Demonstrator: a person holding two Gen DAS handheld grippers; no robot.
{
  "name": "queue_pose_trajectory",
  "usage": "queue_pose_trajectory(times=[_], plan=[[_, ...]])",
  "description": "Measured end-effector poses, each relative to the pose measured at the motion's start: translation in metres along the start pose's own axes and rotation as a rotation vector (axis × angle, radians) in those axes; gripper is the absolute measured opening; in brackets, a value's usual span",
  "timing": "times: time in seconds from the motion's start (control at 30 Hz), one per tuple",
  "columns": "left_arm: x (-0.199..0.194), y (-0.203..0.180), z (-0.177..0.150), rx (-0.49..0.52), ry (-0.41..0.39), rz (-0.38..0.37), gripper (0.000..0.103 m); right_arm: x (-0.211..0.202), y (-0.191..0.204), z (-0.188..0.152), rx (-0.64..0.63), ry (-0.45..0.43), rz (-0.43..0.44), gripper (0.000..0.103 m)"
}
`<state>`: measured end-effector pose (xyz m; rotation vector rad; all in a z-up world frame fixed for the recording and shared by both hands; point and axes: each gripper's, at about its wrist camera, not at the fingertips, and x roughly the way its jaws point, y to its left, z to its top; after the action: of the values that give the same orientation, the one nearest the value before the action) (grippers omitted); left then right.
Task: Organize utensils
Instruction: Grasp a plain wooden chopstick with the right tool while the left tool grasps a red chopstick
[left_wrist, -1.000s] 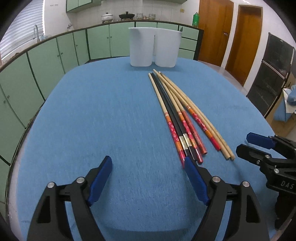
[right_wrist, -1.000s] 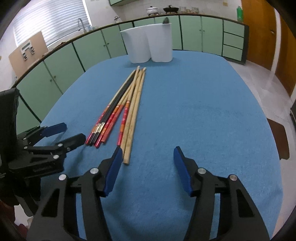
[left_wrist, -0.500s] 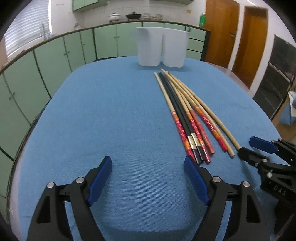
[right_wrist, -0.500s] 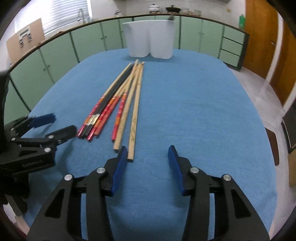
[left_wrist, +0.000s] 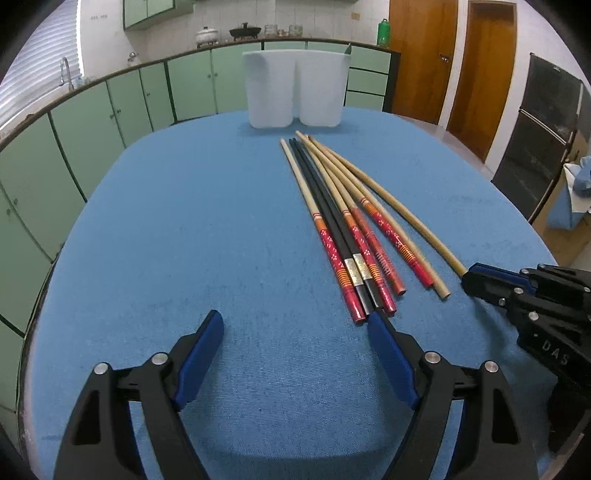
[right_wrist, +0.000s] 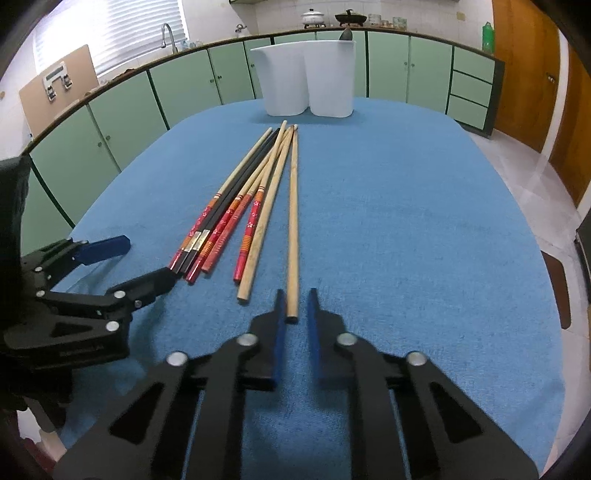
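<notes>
**Right tool straddles the end of a plain chopstick**

The right tool (right_wrist: 294, 308) has its blue pads narrowed around the near end of a plain wooden chopstick (right_wrist: 293, 221), a small gap showing on its right side. Left of it the other chopsticks (right_wrist: 236, 218) fan across the blue desk (right_wrist: 424, 240). A white holder (right_wrist: 306, 83) stands at the far edge. The left tool (right_wrist: 144, 262) sits spread wide at the near left.

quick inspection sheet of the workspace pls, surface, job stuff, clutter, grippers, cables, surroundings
surface: table under a blue cloth, no spills seen
job's things: chopsticks lying in a fan, plain, black and red-patterned; white holder with two compartments upright at the far edge
clutter: nothing seen
grippers: left gripper open, its right pad by the chopstick ends; right gripper narrowed around the end of the outermost plain chopstick, a gap visible on both sides
cables: nothing seen
surroundings: green cabinets, sink tap, pots on the counter, wooden doors
</notes>
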<state>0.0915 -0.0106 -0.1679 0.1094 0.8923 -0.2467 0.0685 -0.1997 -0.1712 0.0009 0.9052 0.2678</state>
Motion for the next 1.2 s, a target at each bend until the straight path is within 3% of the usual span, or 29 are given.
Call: queue_pose_trajectory(times=[0.23,0.53,0.67,0.87,0.97,1.2], plan=[[-0.005,0.014,-0.002,-0.063,-0.012,0.043,0.07,-0.001,-0.009,0.001,0.049,-0.012,-0.053,0.006],[-0.002,0.014,0.0,-0.054,-0.007,0.051,0.068,0.0,-0.012,0.0,0.045,-0.01,-0.056,0.007],[-0.002,0.011,0.0,-0.043,-0.013,0.039,0.056,0.001,-0.012,0.001,0.043,-0.009,-0.059,0.007],[-0.003,0.0,0.001,-0.009,-0.022,0.016,0.023,0.001,-0.011,0.002,0.04,-0.014,-0.06,0.006],[-0.002,-0.006,0.002,0.009,-0.022,0.006,0.012,0.001,-0.013,0.002,0.052,-0.016,-0.051,0.006],[-0.001,-0.007,0.003,-0.002,-0.024,-0.006,0.007,0.0,-0.013,0.001,0.056,-0.018,-0.049,0.006]])
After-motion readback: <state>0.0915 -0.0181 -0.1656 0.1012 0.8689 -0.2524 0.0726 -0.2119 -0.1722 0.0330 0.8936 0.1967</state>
